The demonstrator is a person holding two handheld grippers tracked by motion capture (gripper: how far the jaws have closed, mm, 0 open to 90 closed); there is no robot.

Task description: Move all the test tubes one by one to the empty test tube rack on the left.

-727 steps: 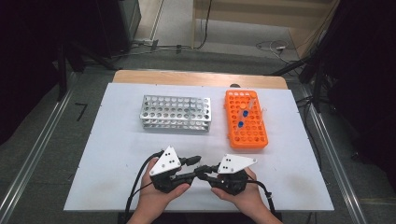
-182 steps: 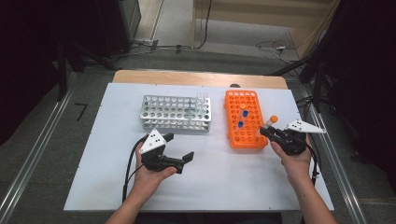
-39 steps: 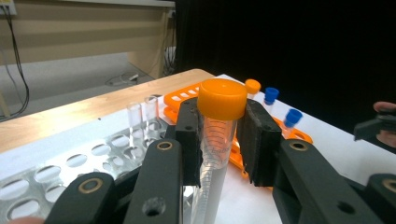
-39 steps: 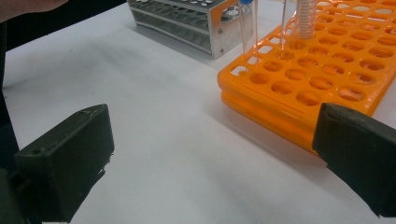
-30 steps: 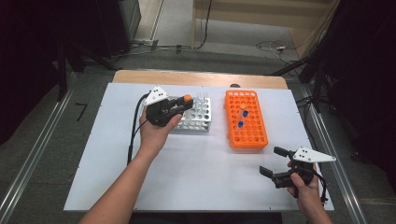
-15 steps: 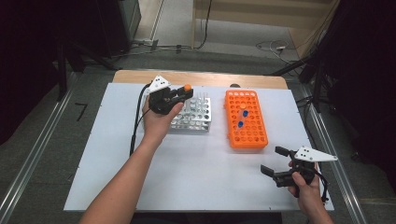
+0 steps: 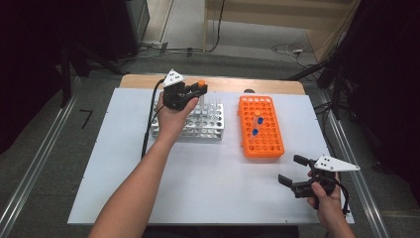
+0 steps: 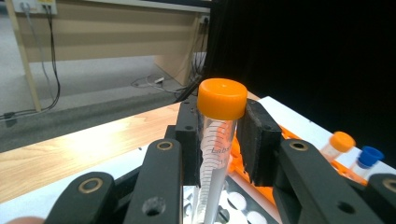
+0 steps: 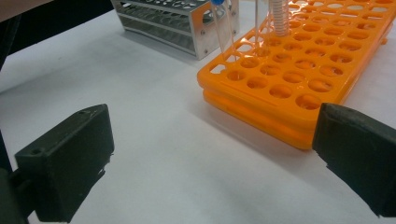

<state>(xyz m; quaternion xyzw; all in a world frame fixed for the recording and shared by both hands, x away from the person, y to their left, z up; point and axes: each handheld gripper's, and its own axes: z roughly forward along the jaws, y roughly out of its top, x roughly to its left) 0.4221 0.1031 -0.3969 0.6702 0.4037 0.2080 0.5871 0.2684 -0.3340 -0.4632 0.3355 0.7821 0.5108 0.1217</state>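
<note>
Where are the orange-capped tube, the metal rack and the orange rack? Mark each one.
orange-capped tube (image 8: pixel 222 98): left gripper view, on its orange cap.
metal rack (image 7: pixel 205 130): high view, on its front wall.
orange rack (image 7: pixel 270 144): high view, on its empty front holes.

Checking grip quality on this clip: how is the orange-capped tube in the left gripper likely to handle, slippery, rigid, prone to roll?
The orange-capped tube looks like clear, smooth plastic, so probably stiff but somewhat slippery. The left gripper clamps it just under the wider cap, which should catch if it slides. It appears empty, so likely light. Being round, it would probably roll if laid on the table.
</note>
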